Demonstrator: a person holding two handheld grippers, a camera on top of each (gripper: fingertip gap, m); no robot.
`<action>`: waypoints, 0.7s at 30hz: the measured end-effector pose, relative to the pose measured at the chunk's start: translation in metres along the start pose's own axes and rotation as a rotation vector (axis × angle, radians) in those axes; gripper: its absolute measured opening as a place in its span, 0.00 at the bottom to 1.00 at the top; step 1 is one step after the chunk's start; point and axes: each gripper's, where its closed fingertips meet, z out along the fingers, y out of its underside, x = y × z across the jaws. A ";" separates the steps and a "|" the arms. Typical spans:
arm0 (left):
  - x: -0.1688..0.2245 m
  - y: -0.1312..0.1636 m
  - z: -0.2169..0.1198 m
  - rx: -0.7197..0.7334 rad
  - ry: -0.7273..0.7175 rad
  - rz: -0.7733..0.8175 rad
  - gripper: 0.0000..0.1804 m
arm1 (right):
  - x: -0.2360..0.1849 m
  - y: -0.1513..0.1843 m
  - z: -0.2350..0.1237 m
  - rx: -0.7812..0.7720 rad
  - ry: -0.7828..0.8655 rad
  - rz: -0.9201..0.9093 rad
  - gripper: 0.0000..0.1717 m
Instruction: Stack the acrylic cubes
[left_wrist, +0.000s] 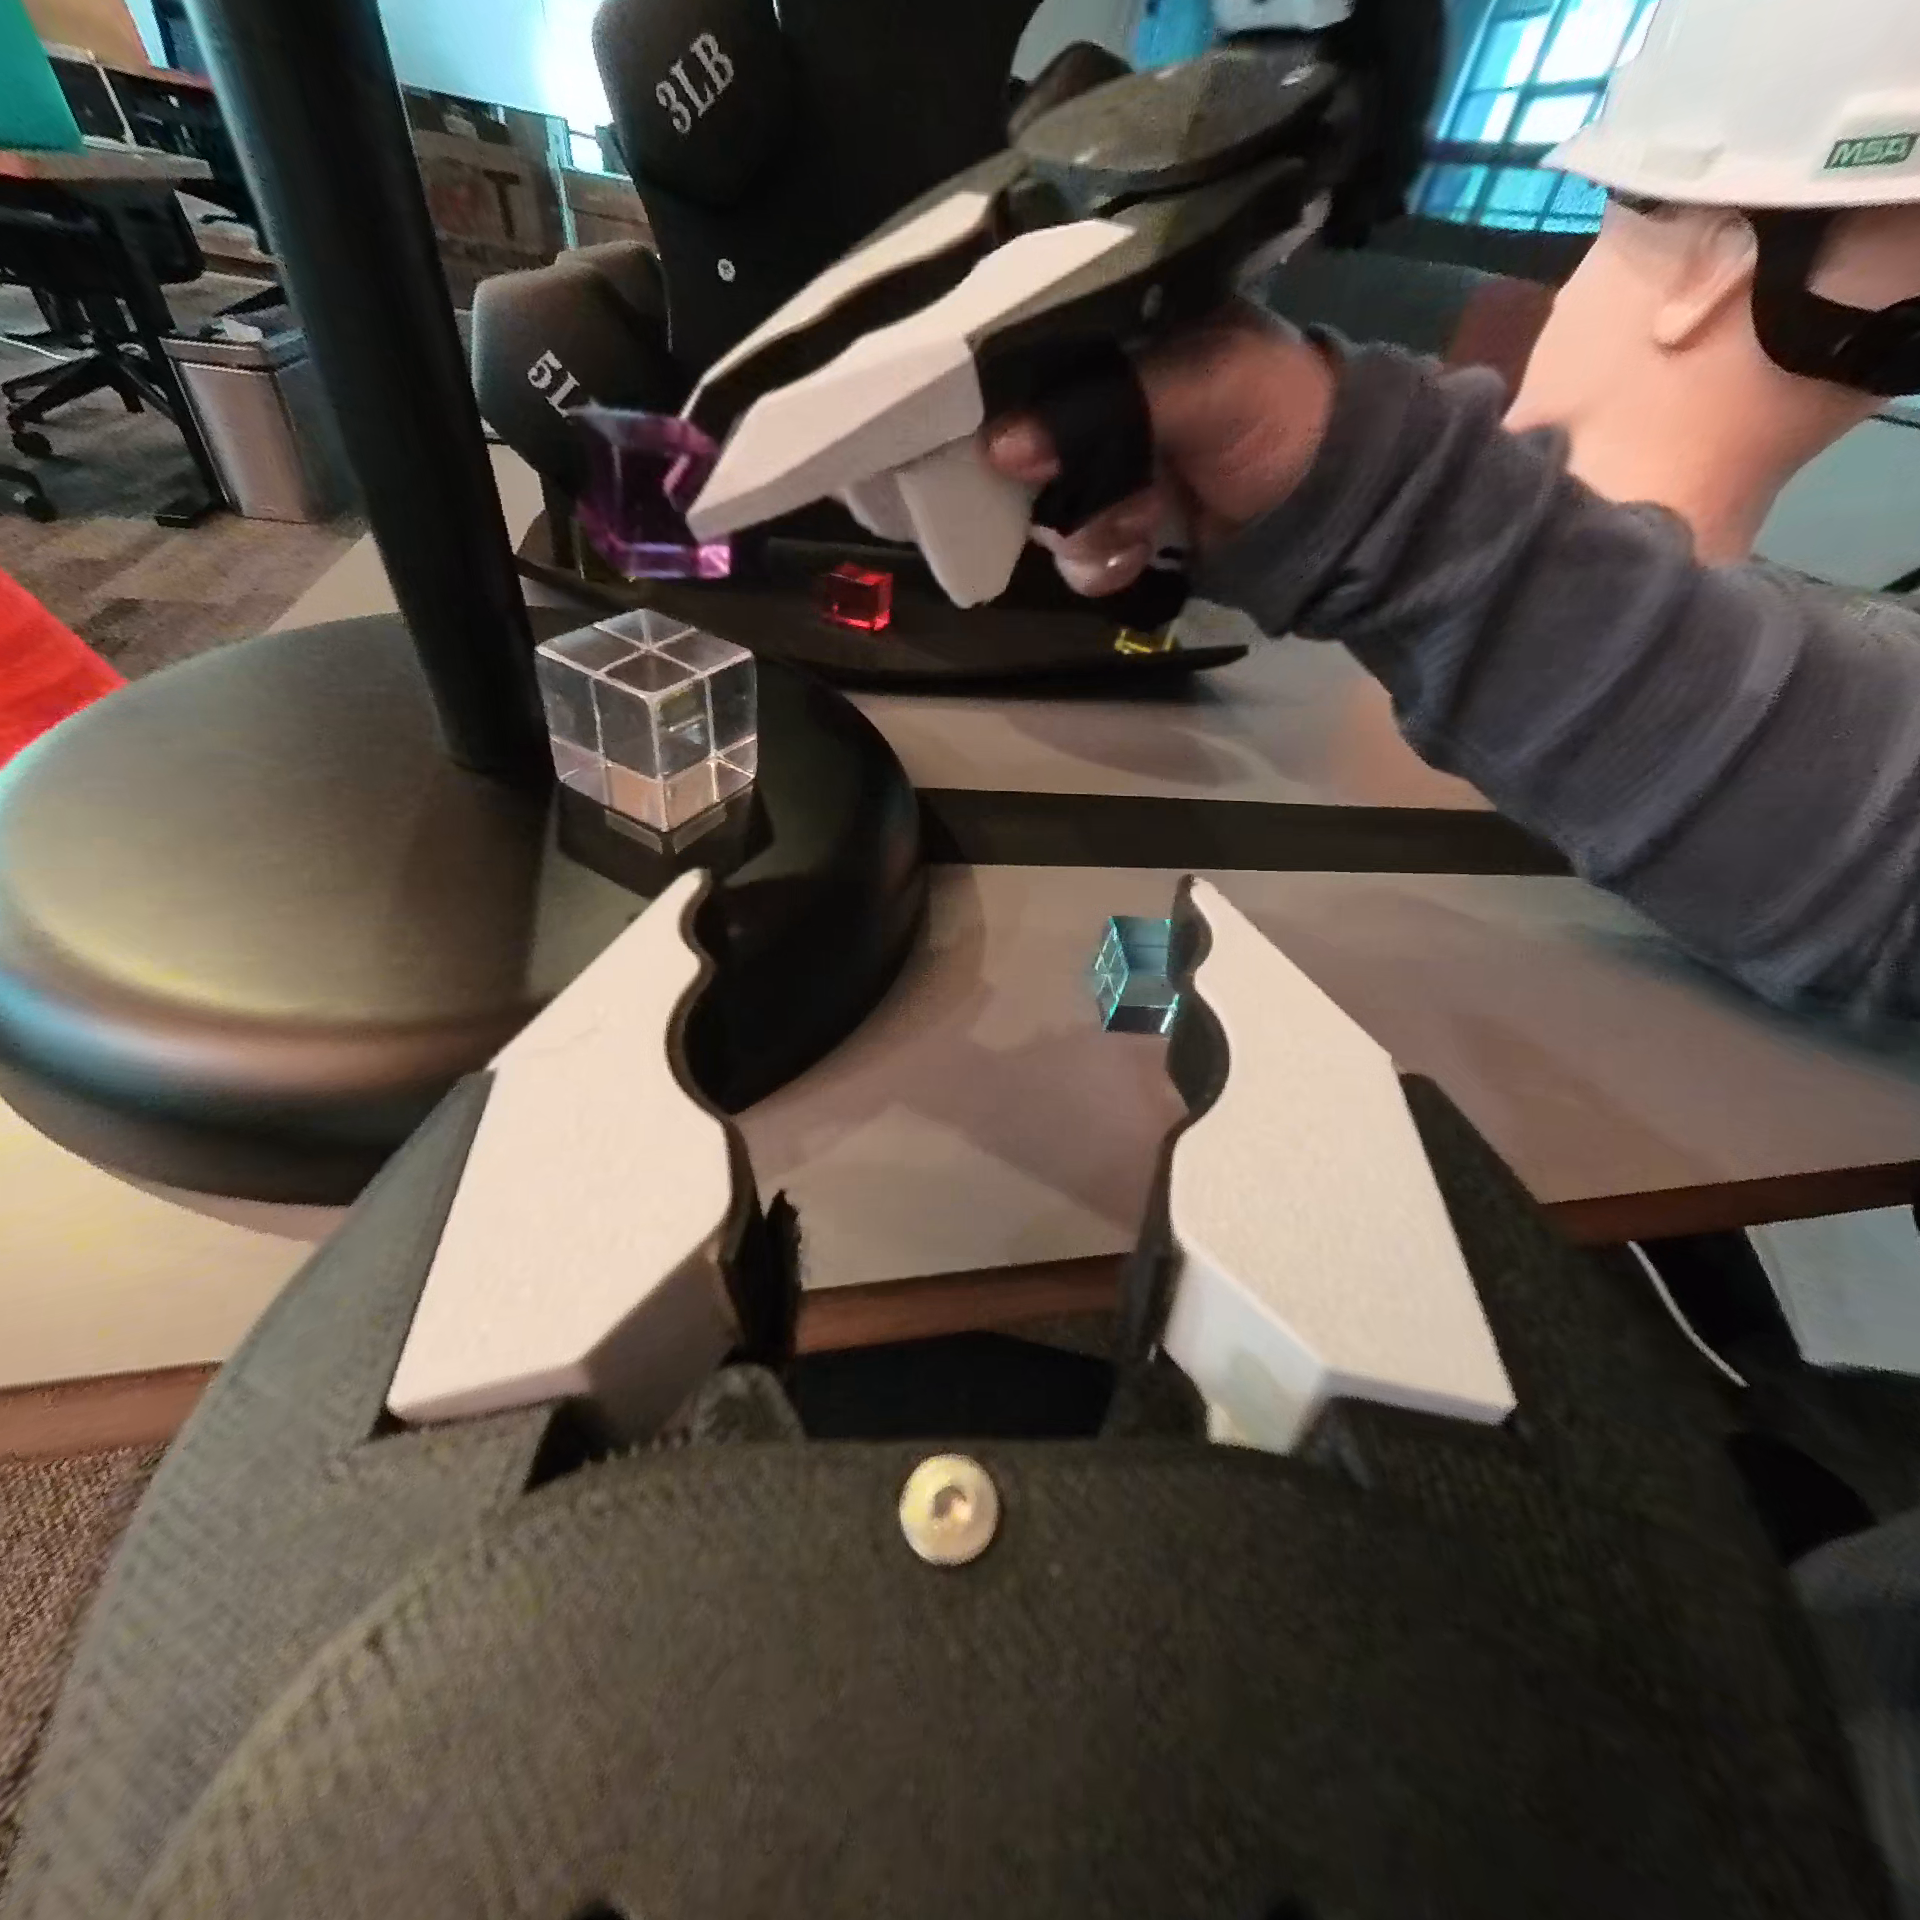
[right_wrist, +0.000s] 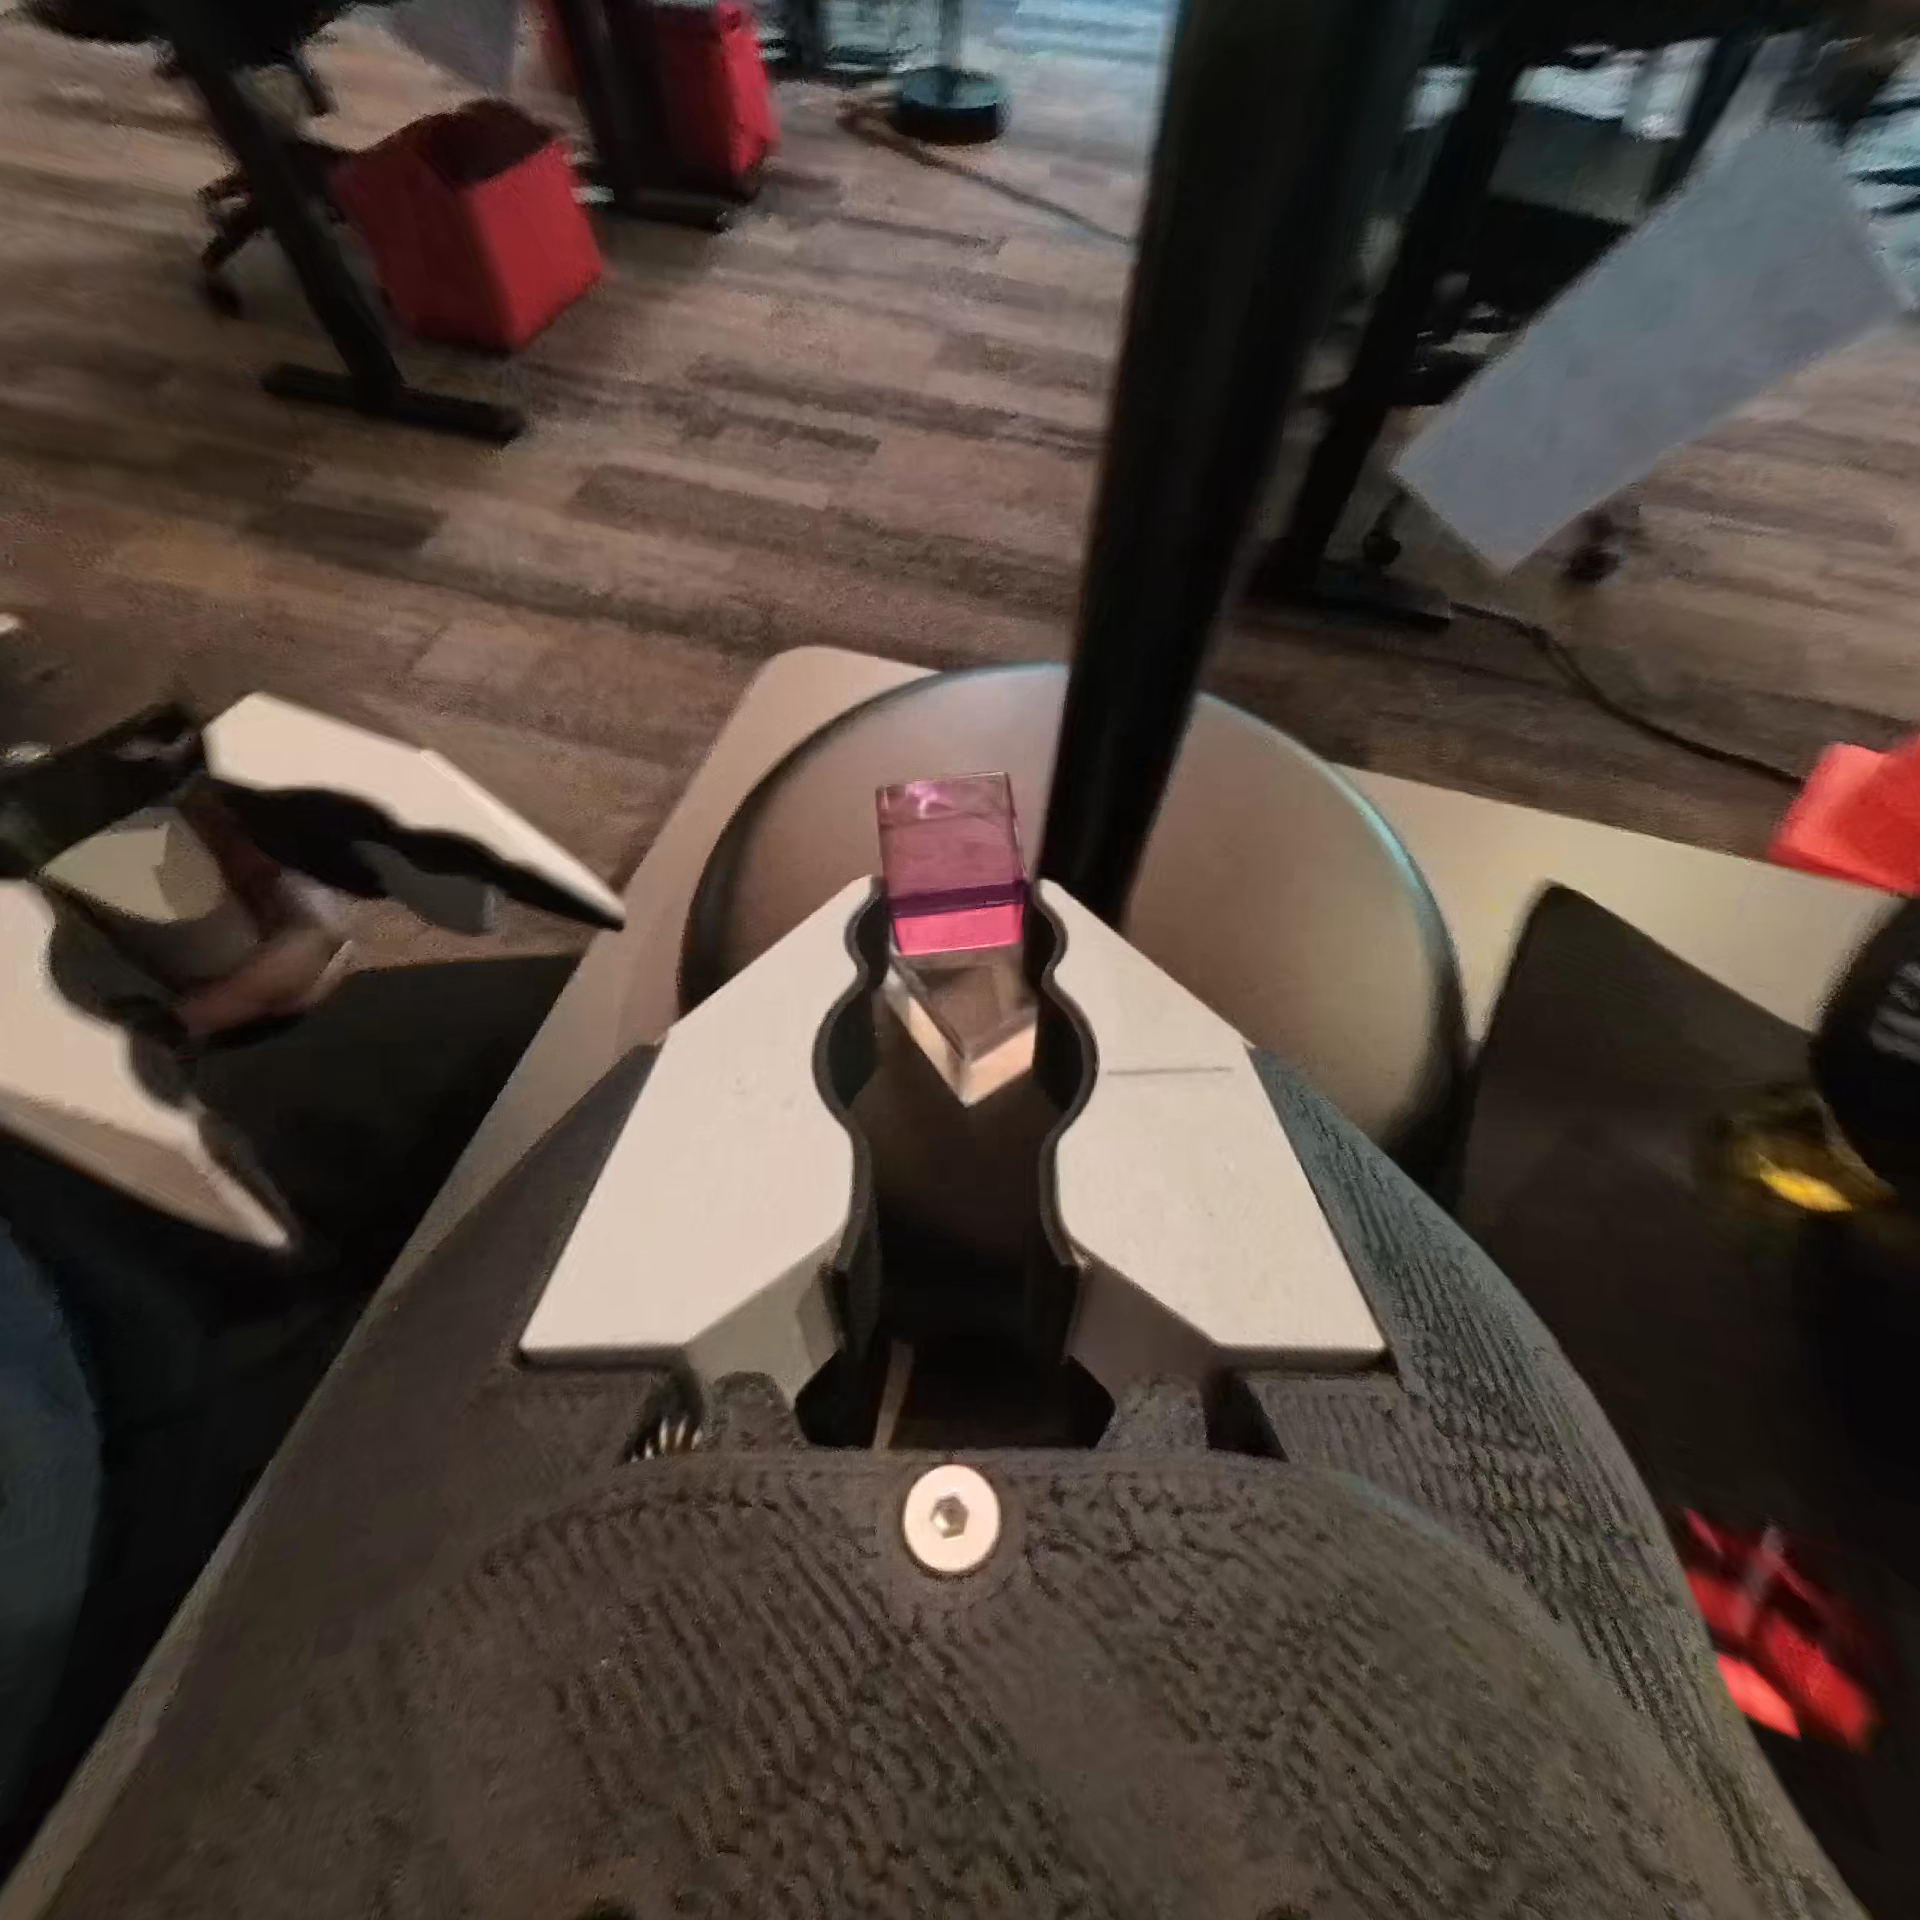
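My right gripper (right_wrist: 956, 904) is shut on a purple see-through cube (right_wrist: 948, 873), both pads pressed on its sides. It holds the cube just above a clear cube (right_wrist: 966, 1029) that sits on a black round stand base (right_wrist: 1309, 831). In the left wrist view the right gripper (left_wrist: 707, 468) holds the purple cube (left_wrist: 644, 499) above and behind the clear cube (left_wrist: 649, 717). My left gripper (left_wrist: 945, 935) is wide open and empty, low over the table. A small teal cube (left_wrist: 1132, 977) lies on the table (left_wrist: 1403, 997) by its right fingertip (left_wrist: 1216, 925).
A black pole (left_wrist: 343, 312) rises from the round base (left_wrist: 239, 852). A black mat (left_wrist: 987, 644) behind bears a red cube (left_wrist: 857, 595), a yellow cube (left_wrist: 1143, 639) and black dumbbells (left_wrist: 561, 343). A person's sleeve (left_wrist: 1610, 665) and a white hard hat (left_wrist: 1766, 94) are at right.
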 end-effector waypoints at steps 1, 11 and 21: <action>0.000 -0.002 -0.001 0.009 0.000 0.000 0.48 | -0.003 0.000 0.003 -0.009 -0.061 -0.018 0.14; -0.006 -0.007 -0.009 0.048 0.007 -0.039 0.49 | 0.003 0.017 0.011 -0.166 -0.279 -0.158 0.14; -0.004 -0.002 -0.004 0.022 0.035 -0.043 0.51 | 0.008 0.025 0.015 -0.199 -0.338 -0.145 0.21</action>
